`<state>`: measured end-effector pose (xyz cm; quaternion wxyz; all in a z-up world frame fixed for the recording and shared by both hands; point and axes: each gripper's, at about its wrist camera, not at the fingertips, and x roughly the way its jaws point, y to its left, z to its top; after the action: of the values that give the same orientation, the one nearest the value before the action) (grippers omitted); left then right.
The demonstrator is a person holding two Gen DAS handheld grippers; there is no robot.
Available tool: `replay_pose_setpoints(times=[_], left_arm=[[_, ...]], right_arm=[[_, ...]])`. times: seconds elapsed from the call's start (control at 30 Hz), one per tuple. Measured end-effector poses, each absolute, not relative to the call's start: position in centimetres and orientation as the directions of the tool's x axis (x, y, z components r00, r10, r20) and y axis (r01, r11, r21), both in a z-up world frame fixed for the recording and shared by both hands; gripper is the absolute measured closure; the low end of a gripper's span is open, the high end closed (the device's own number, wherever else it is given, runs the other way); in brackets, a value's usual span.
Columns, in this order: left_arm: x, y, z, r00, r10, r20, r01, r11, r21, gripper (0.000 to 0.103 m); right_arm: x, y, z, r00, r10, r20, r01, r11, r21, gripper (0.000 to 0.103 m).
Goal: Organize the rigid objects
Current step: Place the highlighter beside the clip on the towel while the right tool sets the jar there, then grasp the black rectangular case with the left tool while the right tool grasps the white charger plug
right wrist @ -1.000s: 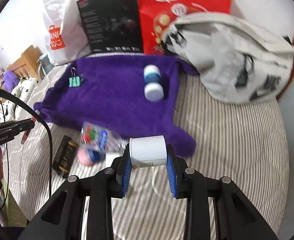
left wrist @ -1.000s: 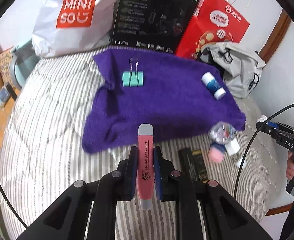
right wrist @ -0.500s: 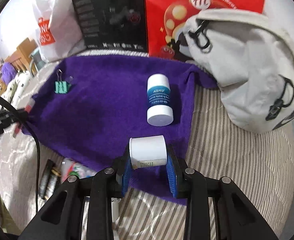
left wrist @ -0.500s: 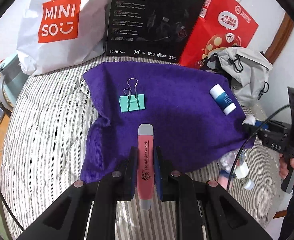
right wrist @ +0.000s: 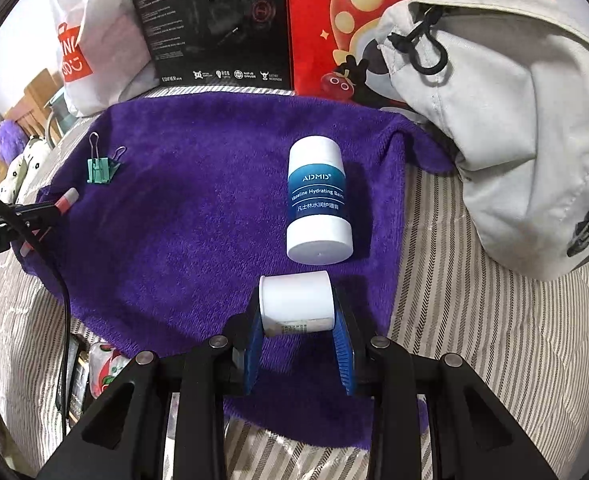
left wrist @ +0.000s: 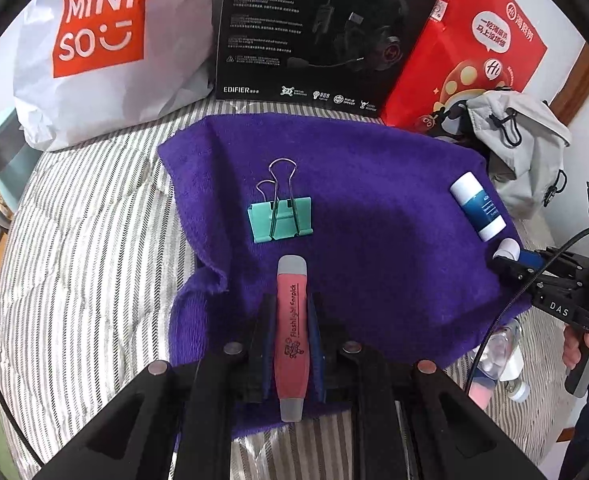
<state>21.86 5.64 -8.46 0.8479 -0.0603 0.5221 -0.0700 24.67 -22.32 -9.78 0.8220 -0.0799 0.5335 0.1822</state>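
Left gripper (left wrist: 291,334) fingers clamped on pink tool; right gripper (right wrist: 297,312) clamped on white bottle

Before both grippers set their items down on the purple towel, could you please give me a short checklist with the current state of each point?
1. Left gripper shut on the pink earpick: ok.
2. Right gripper shut on the white bottle: ok.
3. Both grippers over the purple towel: ok.
4. Free towel between the binder clip and the earpick: ok.
5. Gap between the white bottle and the lying balm bottle: small, not ok.
6. Items touching the towel: cannot tell.
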Motion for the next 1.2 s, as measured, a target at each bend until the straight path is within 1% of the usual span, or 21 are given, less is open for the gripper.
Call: replay_pose_setpoints(times=[0.3, 0.47, 0.63, 0.73, 0.8, 0.83, 0.87, 0.9, 0.97, 1.03, 1.07, 1.1, 1.2], left_arm=[[23.3, 5.8, -10.3, 0.429, -0.152, -0.89, 0.053, 0.988, -0.144, 0.088], [23.2, 5.6, -10.5, 0.439, -0.137, -0.888, 0.073, 0.99, -0.117, 0.087], [23.1, 5.5, -10.5, 0.439, -0.133, -0.889, 0.08, 0.991, -0.108, 0.087], [23.0, 5.3, -10.4, 0.432, -0.146, -0.89, 0.092, 0.989, -0.118, 0.079], [22.8, 4.8, -10.4, 0.432, -0.148, -0.89, 0.102, 0.988, -0.114, 0.07], [22.7, 4.6, -10.3, 0.432, -0.145, -0.89, 0.11, 0.988, -0.108, 0.067], [22.5, 4.2, -10.3, 0.431, -0.14, -0.891, 0.118, 0.988, -0.099, 0.061], [22.3, 4.0, -10.2, 0.431, -0.136, -0.892, 0.119, 0.988, -0.093, 0.057], [21.8, 3.8, -9.9, 0.44, -0.113, -0.891, 0.108, 0.992, -0.073, 0.052], [20.9, 4.0, -9.1, 0.474, -0.083, -0.877, 0.072, 0.996, -0.055, 0.052], [20.1, 4.1, -8.1, 0.516, -0.08, -0.853, 0.052, 0.997, -0.062, 0.052], [19.4, 4.1, -7.5, 0.535, -0.089, -0.84, 0.049, 0.996, -0.075, 0.052], [17.8, 3.1, -6.6, 0.525, -0.135, -0.84, 0.095, 0.99, -0.1, 0.052]], right_arm=[[25.3, -21.5, -10.4, 0.36, 0.201, -0.911, -0.405, 0.914, 0.042, 0.071], [25.1, -21.5, -10.4, 0.364, 0.202, -0.909, -0.412, 0.91, 0.038, 0.071], [24.9, -21.3, -10.4, 0.348, 0.205, -0.915, -0.444, 0.896, 0.032, 0.068], [24.5, -21.2, -10.1, 0.335, 0.197, -0.921, -0.458, 0.889, 0.024, 0.06], [24.0, -21.2, -9.7, 0.327, 0.196, -0.924, -0.467, 0.884, 0.022, 0.056], [23.7, -21.3, -9.5, 0.331, 0.195, -0.923, -0.469, 0.883, 0.018, 0.055], [23.3, -21.3, -9.2, 0.337, 0.193, -0.922, -0.471, 0.882, 0.012, 0.054], [22.9, -21.4, -8.9, 0.346, 0.185, -0.92, -0.469, 0.883, 0.001, 0.049], [22.1, -21.7, -8.2, 0.367, 0.178, -0.913, -0.46, 0.888, -0.012, 0.047], [21.3, -22.6, -7.2, 0.38, 0.193, -0.905, -0.446, 0.895, 0.004, 0.047], [20.8, -22.9, -6.7, 0.387, 0.196, -0.901, -0.437, 0.899, 0.008, 0.045], [20.5, -23.4, -6.3, 0.393, 0.196, -0.898, -0.429, 0.903, 0.01, 0.042], [19.2, -24.5, -5.2, 0.428, 0.202, -0.881, -0.407, 0.913, 0.011, 0.041]])
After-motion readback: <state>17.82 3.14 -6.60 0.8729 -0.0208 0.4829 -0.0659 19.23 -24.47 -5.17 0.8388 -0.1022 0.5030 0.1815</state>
